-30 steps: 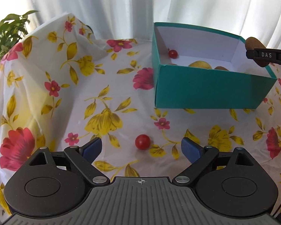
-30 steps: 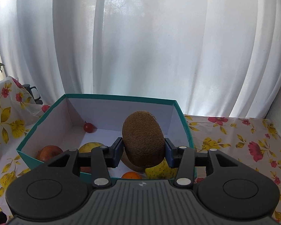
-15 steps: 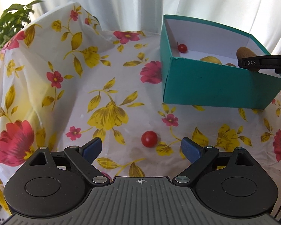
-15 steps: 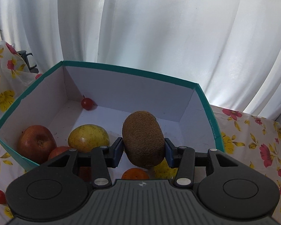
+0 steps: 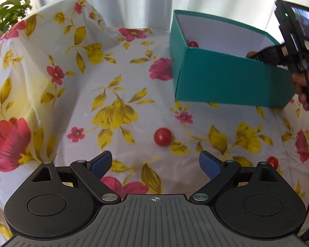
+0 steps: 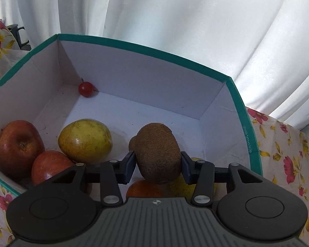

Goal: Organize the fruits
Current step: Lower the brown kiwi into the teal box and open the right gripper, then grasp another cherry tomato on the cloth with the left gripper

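Right gripper — pads clamped on kiwi, held above the floor of teal box | Box contents: two apples, yellow pear, cherry tomato in far corner | Left gripper — jaws spread, empty, over floral cloth; loose tomato just beyond fingertips

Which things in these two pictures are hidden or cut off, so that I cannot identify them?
- Right wrist view: the orange fruit and yellow fruit lie behind the kiwi and right tool.
- Left wrist view: the box wall hides its contents except one cherry tomato.
- Left wrist view: the left tool body partly covers another tomato.
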`<state>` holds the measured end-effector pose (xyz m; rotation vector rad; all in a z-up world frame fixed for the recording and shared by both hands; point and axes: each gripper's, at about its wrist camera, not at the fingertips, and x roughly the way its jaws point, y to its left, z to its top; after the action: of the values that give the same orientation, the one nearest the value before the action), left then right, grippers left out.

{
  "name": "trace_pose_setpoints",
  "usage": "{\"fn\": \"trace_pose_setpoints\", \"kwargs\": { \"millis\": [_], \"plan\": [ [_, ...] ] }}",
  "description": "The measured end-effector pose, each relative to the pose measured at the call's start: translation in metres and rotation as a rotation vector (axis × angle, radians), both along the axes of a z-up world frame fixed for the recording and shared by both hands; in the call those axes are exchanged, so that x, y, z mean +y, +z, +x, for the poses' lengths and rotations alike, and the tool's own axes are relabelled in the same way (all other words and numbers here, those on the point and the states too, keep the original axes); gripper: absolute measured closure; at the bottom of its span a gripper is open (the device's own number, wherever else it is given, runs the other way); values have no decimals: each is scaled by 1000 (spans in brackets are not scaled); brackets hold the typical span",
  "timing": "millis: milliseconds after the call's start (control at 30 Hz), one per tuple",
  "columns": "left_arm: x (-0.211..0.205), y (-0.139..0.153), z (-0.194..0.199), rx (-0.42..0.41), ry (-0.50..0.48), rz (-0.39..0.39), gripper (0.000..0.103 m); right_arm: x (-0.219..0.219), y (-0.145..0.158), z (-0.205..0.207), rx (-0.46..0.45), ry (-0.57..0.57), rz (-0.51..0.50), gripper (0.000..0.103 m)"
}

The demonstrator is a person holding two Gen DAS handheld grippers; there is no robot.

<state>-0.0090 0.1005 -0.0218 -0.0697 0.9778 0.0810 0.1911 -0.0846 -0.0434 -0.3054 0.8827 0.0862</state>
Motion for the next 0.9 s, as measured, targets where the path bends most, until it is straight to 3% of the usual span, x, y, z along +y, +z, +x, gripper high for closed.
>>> {"fn": "trace_pose_setpoints", "kwargs": {
  "millis": [100, 167, 200, 333, 400, 533, 600, 767, 900],
  "plan": [
    [-3, -3, -1, -2, -19, -4, 8, 6, -2, 3, -2, 5, -40, 55],
    [-5, -4, -1, -21, -26, -4, 8, 9, -1, 3, -6, 29, -32, 43],
    [-6, -3, -1, -38, -26, 1, 8, 10, 1, 1, -14, 42, -11, 36],
    [-10, -1, -2, -98, -34, 16, 8, -1, 24, -17, -92, 35, 124, 35],
    [-13, 1, -3, -126, -47, 24, 8, -11, 44, -40, -174, 23, 193, 31],
    [-18, -5, 3, -139, -70, 31, 8, -33, 76, -111, -335, 65, 317, 7],
    [-19, -11, 9, -120, -72, 26, 8, -45, 79, -147, -380, 68, 359, 3],
    [-12, -22, 20, -109, -68, -28, 19, -70, 62, -193, -279, 7, 429, 3],
    [-7, -25, 25, -134, -73, -35, 21, -83, 49, -208, -218, -48, 459, 3]
  ]
}}
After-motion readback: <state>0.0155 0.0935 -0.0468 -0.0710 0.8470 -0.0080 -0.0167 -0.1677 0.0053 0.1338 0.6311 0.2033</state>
